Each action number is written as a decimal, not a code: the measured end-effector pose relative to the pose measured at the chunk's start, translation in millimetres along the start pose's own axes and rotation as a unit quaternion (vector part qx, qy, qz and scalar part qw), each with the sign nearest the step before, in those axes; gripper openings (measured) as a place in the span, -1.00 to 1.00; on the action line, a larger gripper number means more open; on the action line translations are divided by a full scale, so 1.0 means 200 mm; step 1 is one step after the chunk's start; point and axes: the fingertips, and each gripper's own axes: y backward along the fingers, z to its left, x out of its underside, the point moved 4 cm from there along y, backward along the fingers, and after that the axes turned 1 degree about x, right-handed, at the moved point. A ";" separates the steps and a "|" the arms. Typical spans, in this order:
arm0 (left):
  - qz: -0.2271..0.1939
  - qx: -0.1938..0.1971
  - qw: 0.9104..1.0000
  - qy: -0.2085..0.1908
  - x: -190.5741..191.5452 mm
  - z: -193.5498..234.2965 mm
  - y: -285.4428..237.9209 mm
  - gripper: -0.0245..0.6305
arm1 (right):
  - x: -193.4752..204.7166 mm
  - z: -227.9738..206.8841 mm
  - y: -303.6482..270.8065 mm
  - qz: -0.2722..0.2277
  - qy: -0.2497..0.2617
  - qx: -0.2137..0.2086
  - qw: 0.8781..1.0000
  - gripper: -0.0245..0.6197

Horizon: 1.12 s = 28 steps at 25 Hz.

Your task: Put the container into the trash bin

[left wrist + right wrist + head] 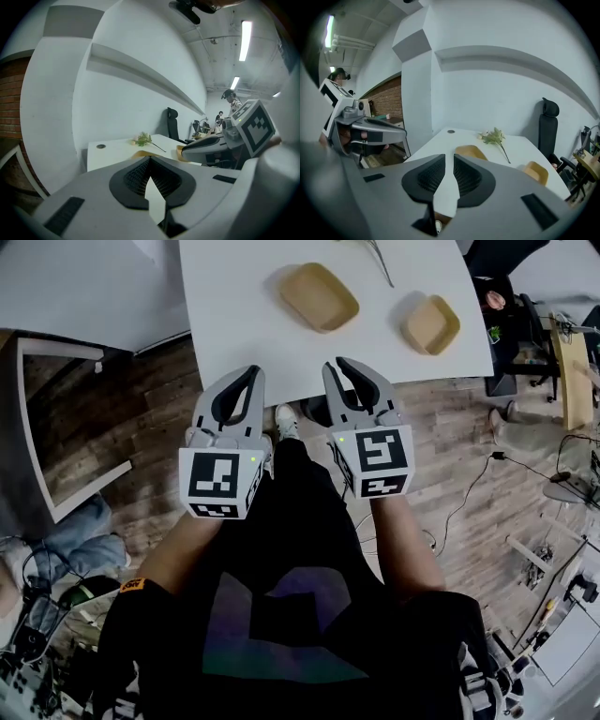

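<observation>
Two tan containers sit on the white table (234, 334): the bigger container (319, 296) near the middle, the smaller container (431, 324) off toward the right edge, well apart. Both claws hang over the wood floor, just short of the table's near edge. The left gripper (253, 371) has its jaws pressed together, empty. The right gripper (335, 364) is pulled in to a sliver, with nothing in it either.

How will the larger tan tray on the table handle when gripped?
The larger tan moulded-fibre tray looks shallow and empty, so probably light and easily shoved. Its matte rim likely grips well but may flex if pinched.
</observation>
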 end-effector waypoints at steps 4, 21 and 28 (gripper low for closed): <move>0.013 -0.017 1.000 -0.001 0.02 0.03 -0.12 -0.90 | 0.02 -0.07 -0.15 0.023 0.016 -0.018 0.999 -0.71; 0.063 -0.066 0.995 0.040 0.20 0.24 -0.53 -0.90 | 0.14 -0.22 -0.66 0.095 0.082 -0.067 0.990 -0.70; 0.087 -0.071 0.991 0.068 0.29 0.32 -0.64 -0.90 | 0.20 -0.23 -0.79 0.122 0.097 -0.086 0.984 -0.68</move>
